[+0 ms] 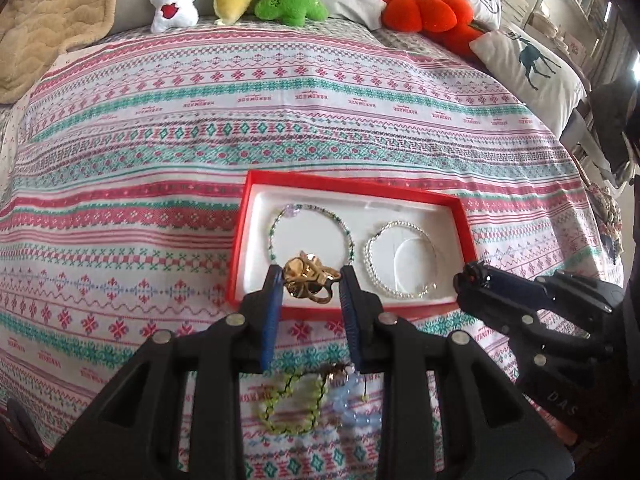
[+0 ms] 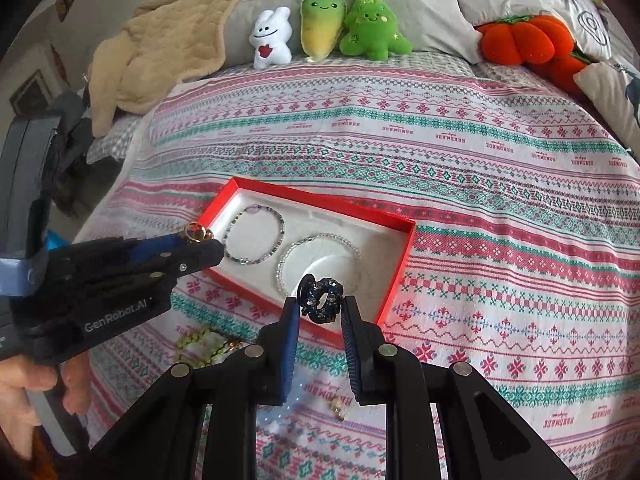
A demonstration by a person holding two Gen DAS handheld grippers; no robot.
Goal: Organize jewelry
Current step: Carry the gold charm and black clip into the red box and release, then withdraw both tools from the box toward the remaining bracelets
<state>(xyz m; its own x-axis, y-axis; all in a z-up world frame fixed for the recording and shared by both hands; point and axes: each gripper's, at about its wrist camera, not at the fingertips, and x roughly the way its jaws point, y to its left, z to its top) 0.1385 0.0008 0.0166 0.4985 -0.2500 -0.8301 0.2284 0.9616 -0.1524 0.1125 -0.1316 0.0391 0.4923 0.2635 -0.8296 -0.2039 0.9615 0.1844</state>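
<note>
While held above the patterned pink-and-green woven bedspread (image 1: pixel 160 152), left gripper (image 1: pixel 308 280) pinching cluster of gold metal rings (image 1: pixel 308 278) between blue pads, over near edge of shallow red cardboard box with white lining (image 1: pixel 256 184). Right gripper (image 2: pixel 320 308) pinching dark blue crinkled ring-shaped ornament (image 2: pixel 320 300), likewise over box's near edge. Inside box: green beaded bracelet (image 1: pixel 312 236) and clear crystal bracelet (image 1: pixel 400 258), side by side. On bedspread below grippers: yellow-green beaded strand (image 1: pixel 292 408), pale blue beads (image 1: pixel 360 408).

Home bedroom, patterned bedspread (image 1: pixel 280 92), pillows (image 1: pixel 528 68), plush toys (image 2: pixel 372 24)
</note>
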